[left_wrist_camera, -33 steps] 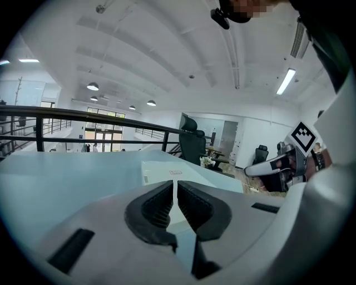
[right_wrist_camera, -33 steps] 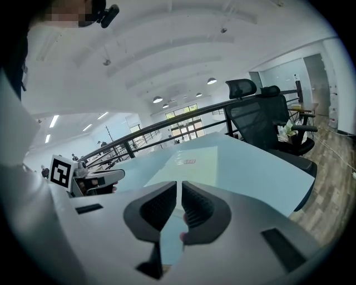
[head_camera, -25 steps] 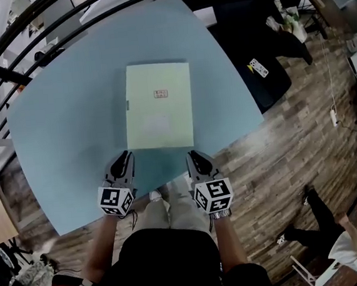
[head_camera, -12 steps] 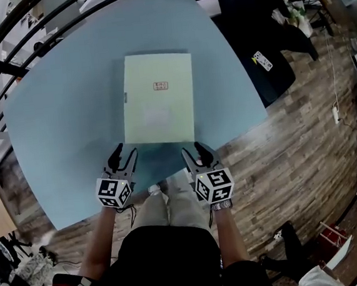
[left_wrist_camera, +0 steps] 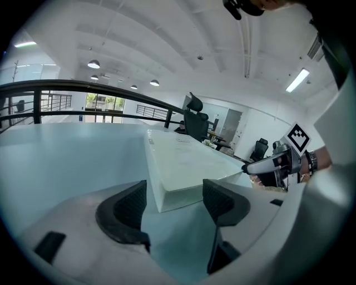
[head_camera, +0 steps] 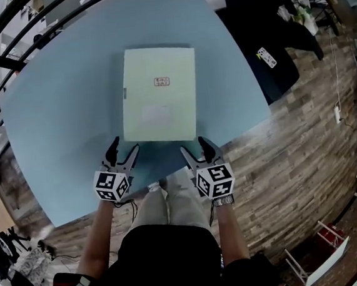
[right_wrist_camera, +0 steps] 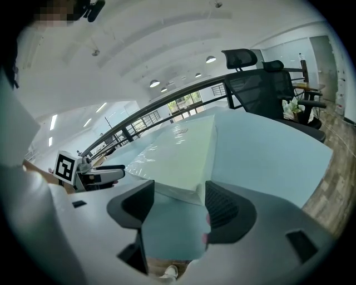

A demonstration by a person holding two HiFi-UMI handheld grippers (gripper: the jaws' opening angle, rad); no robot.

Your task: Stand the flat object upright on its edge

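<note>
Shut 1 second ago, the left claw (head_camera: 123, 146) and right claw (head_camera: 192, 145) now stand wide open and empty at the near edge of the desk (head_camera: 57, 119). The box (head_camera: 158, 94) lies flat mid-desk, just beyond them. Its label (head_camera: 161, 81) is unreadable.

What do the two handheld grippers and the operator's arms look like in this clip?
Both the left gripper and right gripper have pale grey bodies, black ribbed pads on the jaws, and a white cube with black square markers at the back. The person wears a black top with forearms bare; a metal band shows at the right wrist.
</note>
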